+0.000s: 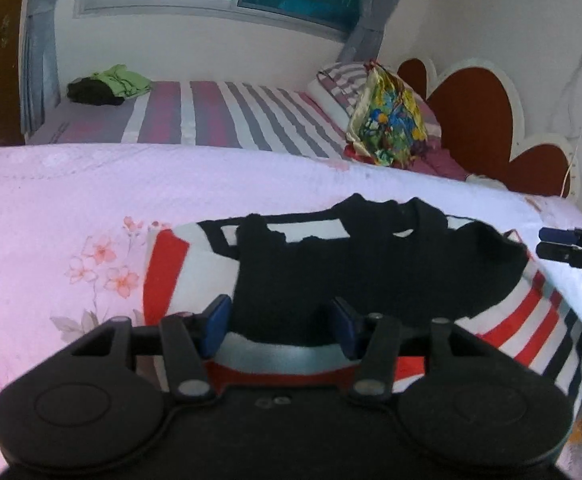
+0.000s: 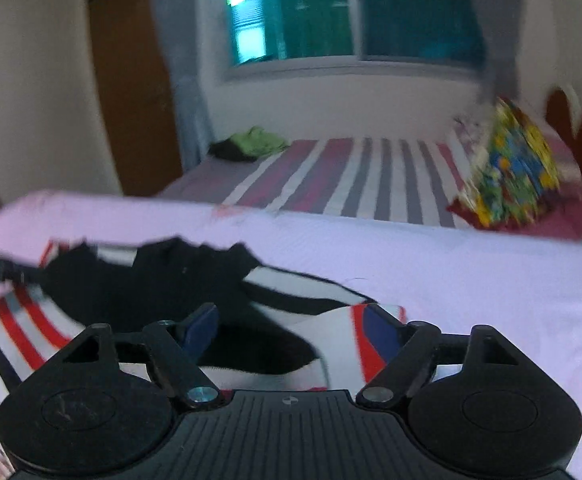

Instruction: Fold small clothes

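A small black garment (image 1: 371, 264) lies spread on a red, white and black striped cloth (image 1: 171, 276) on the pink bed cover. My left gripper (image 1: 283, 326) is open, its blue pads on either side of the garment's near hem. My right gripper (image 2: 295, 330) is open too, over the garment's near edge (image 2: 251, 348) and the striped cloth (image 2: 343, 340). The right gripper's tips also show at the right edge of the left wrist view (image 1: 563, 246). The right wrist view is blurred.
A pink floral bed cover (image 1: 71, 208) lies under the cloths. Beyond it is a striped bed (image 1: 231, 120) with a green and black clothes pile (image 1: 107, 86), a colourful pillow (image 1: 391, 124) and a red heart-shaped headboard (image 1: 479, 120). A window and curtains are behind.
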### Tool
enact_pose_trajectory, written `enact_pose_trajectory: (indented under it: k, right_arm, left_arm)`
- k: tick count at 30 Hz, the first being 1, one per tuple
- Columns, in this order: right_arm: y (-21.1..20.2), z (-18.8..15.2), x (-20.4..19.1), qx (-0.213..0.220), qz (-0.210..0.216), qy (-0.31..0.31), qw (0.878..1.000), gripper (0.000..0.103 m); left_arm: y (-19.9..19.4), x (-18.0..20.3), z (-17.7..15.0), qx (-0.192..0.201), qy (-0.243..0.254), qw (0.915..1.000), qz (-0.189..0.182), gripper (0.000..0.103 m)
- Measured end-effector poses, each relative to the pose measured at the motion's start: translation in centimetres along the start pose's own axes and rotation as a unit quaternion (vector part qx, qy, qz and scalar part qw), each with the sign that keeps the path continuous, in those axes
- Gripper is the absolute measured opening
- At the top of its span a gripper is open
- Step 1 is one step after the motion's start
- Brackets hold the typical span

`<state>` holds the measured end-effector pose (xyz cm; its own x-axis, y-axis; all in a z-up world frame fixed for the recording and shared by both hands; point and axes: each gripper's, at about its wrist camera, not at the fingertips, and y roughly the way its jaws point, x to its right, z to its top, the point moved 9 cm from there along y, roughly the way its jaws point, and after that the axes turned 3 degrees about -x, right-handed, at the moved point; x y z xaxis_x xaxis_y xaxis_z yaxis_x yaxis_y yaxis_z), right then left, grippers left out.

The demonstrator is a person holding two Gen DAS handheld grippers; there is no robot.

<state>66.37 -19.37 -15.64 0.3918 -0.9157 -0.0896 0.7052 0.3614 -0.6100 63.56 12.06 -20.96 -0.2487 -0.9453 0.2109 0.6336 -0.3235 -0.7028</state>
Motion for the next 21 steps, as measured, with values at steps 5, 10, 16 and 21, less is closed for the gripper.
enact_pose_trajectory:
  k: [5,10,16,21]
  right_arm:
    - [3.6,-1.7,-1.1,-0.042,-0.026,-0.055,0.997,0.032]
    - [3.6,-1.2,0.1,-0.011,-0.038,-0.017,0.999,0.003]
    - [4.8,-1.1,3.1,-0.034,-0.008,0.095,0.995,0.003]
    - [4.9,-1.4,5.0,-0.035,0.007,0.153,0.988,0.003]
  left_arm:
    - [0.7,-0.4,0.4,-0.011,0.004,0.9999,0.005,0.026]
    - [-1.2,0.2,1.8,0.068,0.02,0.9974,0.015,0.004]
    - [0.0,-0.6,2.3,0.077,-0.005,0.9964,0.037,0.004]
    - [0.3,-1.1,2.1,0.086,-0.018,0.995,0.046,0.004]
